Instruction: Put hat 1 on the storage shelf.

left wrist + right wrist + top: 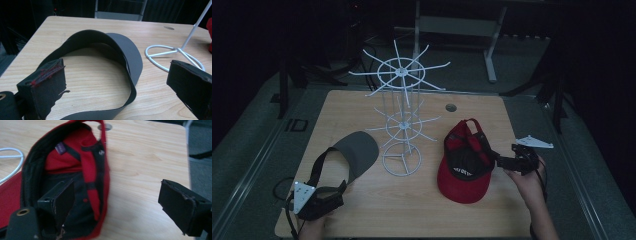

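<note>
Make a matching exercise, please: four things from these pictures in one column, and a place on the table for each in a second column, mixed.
Things:
1. visor
2. red cap
3. wire rack
4. hole

Places in the high view:
A. middle of the table
B. left side, by the left gripper
C. far edge, right of the rack
D. right side, by the right gripper

Pairs: 1-B, 2-D, 3-A, 4-C

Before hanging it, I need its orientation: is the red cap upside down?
Upside down: the red cap lies crown down, its black lining and strap facing up on the table.
</note>
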`<state>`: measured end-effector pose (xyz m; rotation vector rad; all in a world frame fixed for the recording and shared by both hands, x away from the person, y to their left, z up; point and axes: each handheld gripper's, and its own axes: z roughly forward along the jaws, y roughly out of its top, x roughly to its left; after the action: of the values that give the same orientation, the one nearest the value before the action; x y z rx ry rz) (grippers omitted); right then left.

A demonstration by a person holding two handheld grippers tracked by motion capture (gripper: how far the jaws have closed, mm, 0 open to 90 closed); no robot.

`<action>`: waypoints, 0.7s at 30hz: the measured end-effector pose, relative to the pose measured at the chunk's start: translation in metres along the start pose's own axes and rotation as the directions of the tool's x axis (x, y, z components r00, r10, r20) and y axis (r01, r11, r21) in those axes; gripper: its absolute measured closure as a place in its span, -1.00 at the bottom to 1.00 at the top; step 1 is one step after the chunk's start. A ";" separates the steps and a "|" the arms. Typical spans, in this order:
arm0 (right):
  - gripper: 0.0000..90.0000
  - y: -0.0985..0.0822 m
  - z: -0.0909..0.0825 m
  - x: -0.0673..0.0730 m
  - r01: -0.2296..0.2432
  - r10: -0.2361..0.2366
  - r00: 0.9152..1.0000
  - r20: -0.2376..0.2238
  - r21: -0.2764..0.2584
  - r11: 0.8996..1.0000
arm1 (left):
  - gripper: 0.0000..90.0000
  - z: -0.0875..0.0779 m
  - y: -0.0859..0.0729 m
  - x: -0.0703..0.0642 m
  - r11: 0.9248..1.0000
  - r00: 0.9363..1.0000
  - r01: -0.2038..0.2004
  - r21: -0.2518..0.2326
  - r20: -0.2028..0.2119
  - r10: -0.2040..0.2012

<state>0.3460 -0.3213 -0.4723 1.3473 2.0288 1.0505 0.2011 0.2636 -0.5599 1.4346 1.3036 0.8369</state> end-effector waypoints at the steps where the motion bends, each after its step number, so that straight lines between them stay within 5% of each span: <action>1: -0.70 0.001 0.004 0.003 0.009 -0.009 1.000 -0.008 0.005 1.000 | -0.94 0.000 0.000 0.000 1.000 1.000 0.006 -0.001 0.005 -0.006; 13: -0.69 0.010 0.053 0.015 0.057 -0.058 0.998 0.007 0.088 0.994 | -0.94 0.002 -0.001 -0.001 1.000 1.000 -0.005 0.018 0.020 0.005; 21: -0.67 0.011 0.070 0.021 0.088 -0.089 0.996 0.004 0.133 0.987 | -0.94 0.002 -0.001 -0.001 1.000 1.000 -0.002 0.017 0.022 0.001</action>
<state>0.3957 -0.2764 -0.5043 1.3105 2.1631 0.8828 0.2025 0.2625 -0.5614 1.4546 1.2963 0.8106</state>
